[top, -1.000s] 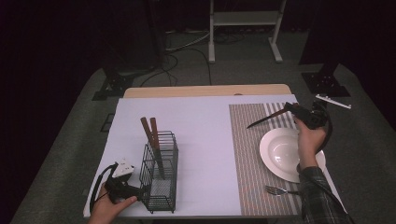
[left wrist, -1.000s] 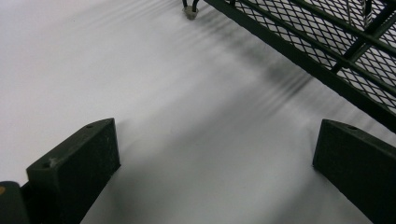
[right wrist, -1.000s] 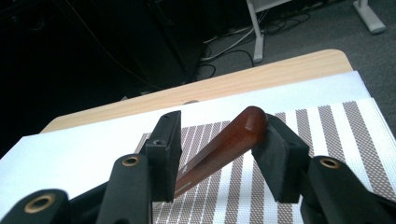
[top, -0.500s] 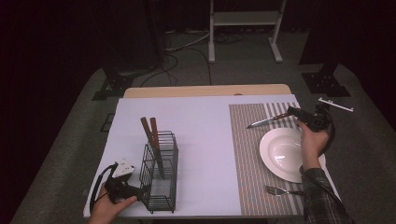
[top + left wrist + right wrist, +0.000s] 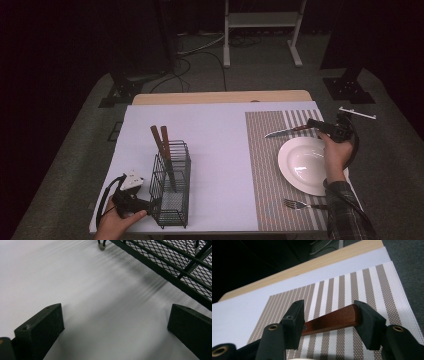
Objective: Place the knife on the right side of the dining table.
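A knife (image 5: pixel 286 132) with a reddish wooden handle (image 5: pixel 332 319) lies on the striped placemat (image 5: pixel 265 165) behind the white plate (image 5: pixel 306 162), its blade pointing left. My right gripper (image 5: pixel 319 127) is at the handle end. Its jaws have just been opening, and the handle runs between them in the right gripper view (image 5: pixel 329 315); the pads look loose on it. My left gripper (image 5: pixel 150 204) rests on the white table cover by the black wire basket (image 5: pixel 172 185), wide open with nothing between its jaws (image 5: pixel 115 325).
Two wooden-handled utensils (image 5: pixel 162 145) stand in the basket. A fork (image 5: pixel 300 204) lies on the placemat in front of the plate. The basket's mesh wall (image 5: pixel 175 262) is close ahead of the left gripper. The table's right edge is near the right hand.
The knife has come from a tilted hold down flat onto the placemat. The right hand shifted slightly with it. The left hand stayed put.
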The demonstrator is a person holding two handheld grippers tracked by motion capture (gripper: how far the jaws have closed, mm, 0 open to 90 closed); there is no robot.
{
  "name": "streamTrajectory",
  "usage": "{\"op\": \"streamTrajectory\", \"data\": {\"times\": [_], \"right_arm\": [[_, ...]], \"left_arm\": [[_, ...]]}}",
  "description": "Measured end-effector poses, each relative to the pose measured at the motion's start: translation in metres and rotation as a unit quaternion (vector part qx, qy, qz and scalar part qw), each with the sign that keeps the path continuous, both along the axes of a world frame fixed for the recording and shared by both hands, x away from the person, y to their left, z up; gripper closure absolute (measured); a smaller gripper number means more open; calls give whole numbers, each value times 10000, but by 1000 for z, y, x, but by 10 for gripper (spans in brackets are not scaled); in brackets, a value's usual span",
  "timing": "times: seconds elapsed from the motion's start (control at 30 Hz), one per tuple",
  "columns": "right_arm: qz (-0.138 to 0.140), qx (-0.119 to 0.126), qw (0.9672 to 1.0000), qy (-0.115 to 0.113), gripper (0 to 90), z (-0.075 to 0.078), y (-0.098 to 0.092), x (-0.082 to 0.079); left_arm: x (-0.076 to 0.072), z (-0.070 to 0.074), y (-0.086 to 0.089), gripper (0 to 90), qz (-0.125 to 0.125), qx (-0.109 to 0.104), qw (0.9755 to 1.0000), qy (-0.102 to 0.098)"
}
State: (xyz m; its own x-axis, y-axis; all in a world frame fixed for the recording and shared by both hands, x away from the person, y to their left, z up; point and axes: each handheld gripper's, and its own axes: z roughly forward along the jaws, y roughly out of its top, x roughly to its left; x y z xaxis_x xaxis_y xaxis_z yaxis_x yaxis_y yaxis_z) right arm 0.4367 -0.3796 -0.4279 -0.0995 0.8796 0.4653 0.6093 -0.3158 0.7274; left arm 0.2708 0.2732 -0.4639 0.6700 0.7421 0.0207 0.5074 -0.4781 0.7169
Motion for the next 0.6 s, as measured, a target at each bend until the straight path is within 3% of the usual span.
{"op": "streamTrajectory", "data": {"times": [0.27,0.4,0.6], "right_arm": [[63,-225,9992,320,398,0,1,3],[130,-470,9974,538,384,0,3,7],[163,-628,9958,643,381,0,3,10]], "left_arm": [[0,0,0,0,0,3,10000,3],[0,0,0,0,0,5,10000,3],[0,0,0,0,-1,5,10000,3]]}}
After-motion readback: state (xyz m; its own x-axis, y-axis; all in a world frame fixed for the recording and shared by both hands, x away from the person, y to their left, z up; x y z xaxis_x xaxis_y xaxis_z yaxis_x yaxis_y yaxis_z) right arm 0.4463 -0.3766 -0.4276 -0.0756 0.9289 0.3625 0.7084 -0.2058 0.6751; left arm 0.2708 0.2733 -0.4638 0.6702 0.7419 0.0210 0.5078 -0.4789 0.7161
